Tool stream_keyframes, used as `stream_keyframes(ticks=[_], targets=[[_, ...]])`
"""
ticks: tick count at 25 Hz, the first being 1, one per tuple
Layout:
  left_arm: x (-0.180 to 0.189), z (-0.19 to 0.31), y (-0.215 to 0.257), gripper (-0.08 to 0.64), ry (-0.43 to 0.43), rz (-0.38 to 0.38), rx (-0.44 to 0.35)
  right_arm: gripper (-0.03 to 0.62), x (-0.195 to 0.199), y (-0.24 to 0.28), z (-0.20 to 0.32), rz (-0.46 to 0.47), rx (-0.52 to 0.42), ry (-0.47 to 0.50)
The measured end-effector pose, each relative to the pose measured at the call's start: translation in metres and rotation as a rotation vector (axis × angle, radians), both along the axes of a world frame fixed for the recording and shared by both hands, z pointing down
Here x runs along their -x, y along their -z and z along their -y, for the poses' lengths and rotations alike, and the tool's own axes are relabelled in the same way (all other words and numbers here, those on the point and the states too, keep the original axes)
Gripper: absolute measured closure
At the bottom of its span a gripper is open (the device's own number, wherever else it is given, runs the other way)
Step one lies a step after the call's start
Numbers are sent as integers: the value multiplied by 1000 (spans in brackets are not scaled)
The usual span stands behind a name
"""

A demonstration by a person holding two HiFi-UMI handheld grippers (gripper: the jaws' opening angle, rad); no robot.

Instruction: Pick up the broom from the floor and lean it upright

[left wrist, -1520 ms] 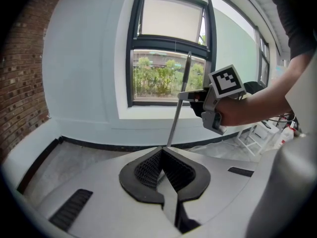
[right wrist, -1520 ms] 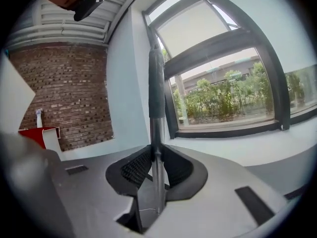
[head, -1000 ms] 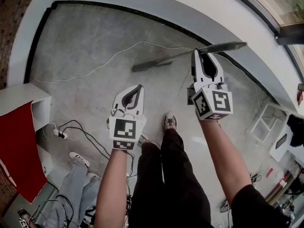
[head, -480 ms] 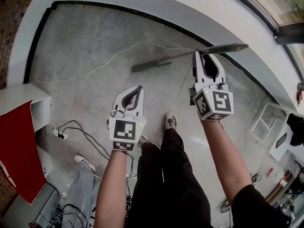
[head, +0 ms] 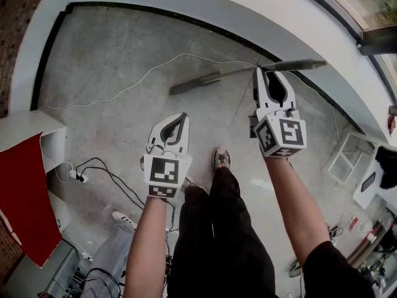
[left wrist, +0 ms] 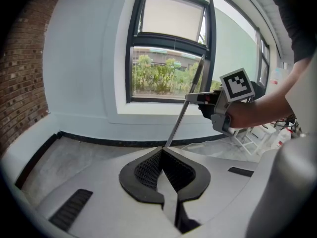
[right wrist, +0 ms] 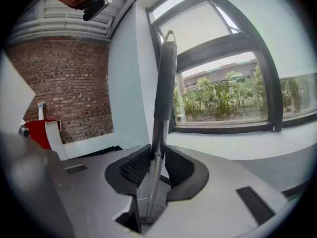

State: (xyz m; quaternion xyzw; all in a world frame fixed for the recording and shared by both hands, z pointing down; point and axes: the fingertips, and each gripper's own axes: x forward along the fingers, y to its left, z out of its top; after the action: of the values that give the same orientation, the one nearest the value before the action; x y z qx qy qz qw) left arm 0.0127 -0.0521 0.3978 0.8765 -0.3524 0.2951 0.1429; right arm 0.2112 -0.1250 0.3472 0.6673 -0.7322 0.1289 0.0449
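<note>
Head view, looking down: one broom (head: 214, 78) stands tilted, its head on the grey concrete floor (head: 111, 61) and its handle slanting up toward the white wall (head: 248, 11) below the window (left wrist: 168, 73). The right gripper (head: 265, 73) has the handle between its jaws, which are opening with both pads against the metal. The left gripper (head: 183, 115) hangs well apart from the broom, its jaws pressed together and empty. One white cable (head: 142, 78) trails across the floor just past the broom head. Black cables (head: 102, 166) coil at left beside a white cabinet (head: 31, 126) with a red panel (head: 18, 191). A white rack (head: 347, 160) stands at right. A shoe (head: 222, 159) shows below the grippers.
</note>
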Motion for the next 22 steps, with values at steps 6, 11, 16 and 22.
stream_keyframes(ticks=[6,11,16,22], targets=[[-3,0,-3,557,1,0,3,512,-3,-3,-2,2,3,-3],[-8,-6,-3,557,-2,3,4,500,-8,-7,-6,12,16,0],[-9,-5,-5,557,-3,-1,9,495,-7,-11,-7,2,28,3],[-8,-6,-7,557,-6,1,19,508,-5,-8,-5,55,44,0]])
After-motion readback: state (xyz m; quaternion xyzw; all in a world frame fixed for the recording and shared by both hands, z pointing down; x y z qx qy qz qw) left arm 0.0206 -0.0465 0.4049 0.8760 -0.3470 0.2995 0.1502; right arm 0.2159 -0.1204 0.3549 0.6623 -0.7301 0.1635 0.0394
